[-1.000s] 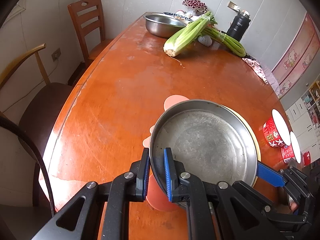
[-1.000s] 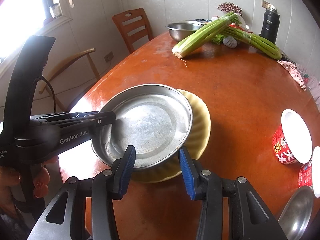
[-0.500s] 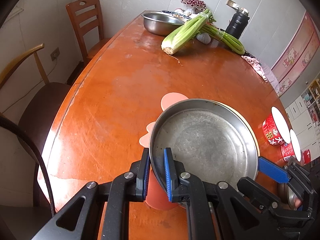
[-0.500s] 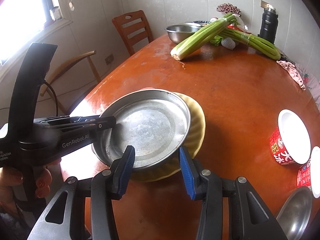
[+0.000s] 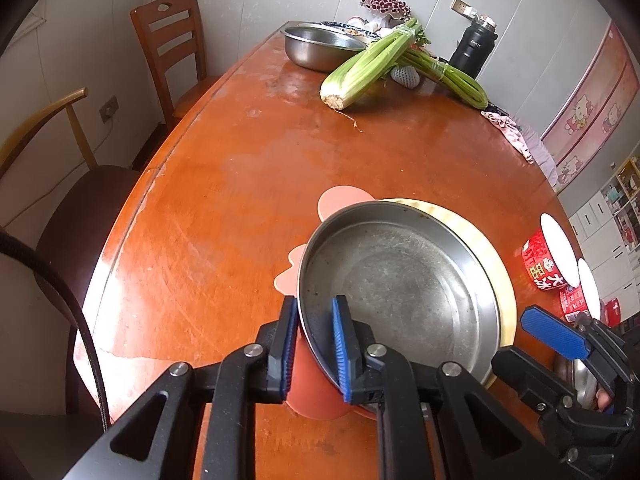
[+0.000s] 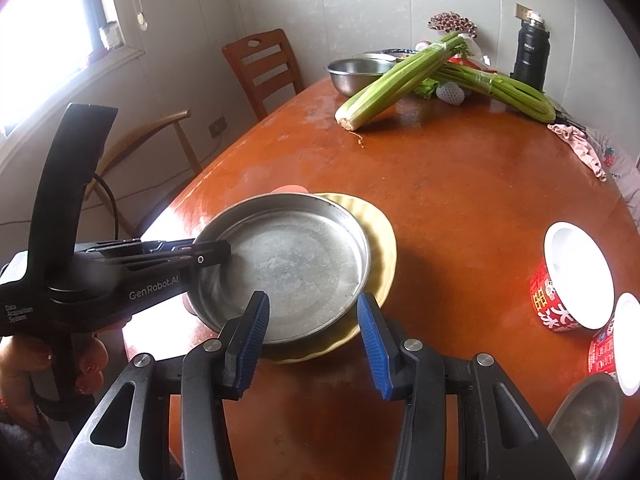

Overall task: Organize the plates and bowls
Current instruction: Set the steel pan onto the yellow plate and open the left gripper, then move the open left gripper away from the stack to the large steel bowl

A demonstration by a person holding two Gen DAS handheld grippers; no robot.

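A steel pan lies on a yellow plate, and that lies on a pink scalloped plate. My left gripper straddles the pan's near-left rim, one pad outside and one inside. Its jaws are opening and the outer pad stands just off the rim. In the right wrist view the left gripper reaches in from the left. My right gripper is open, its pads flanking the stack's near edge without touching it. One of its blue pads shows right of the stack.
Red noodle cups with white lids stand at the right, and a steel bowl lies near the right front edge. At the far end are a steel bowl, celery and a black flask. Chairs line the left side.
The left jaws have parted a little around the pan's rim. The pan rests lower and flatter on the yellow plate. Neither hand has shifted much.
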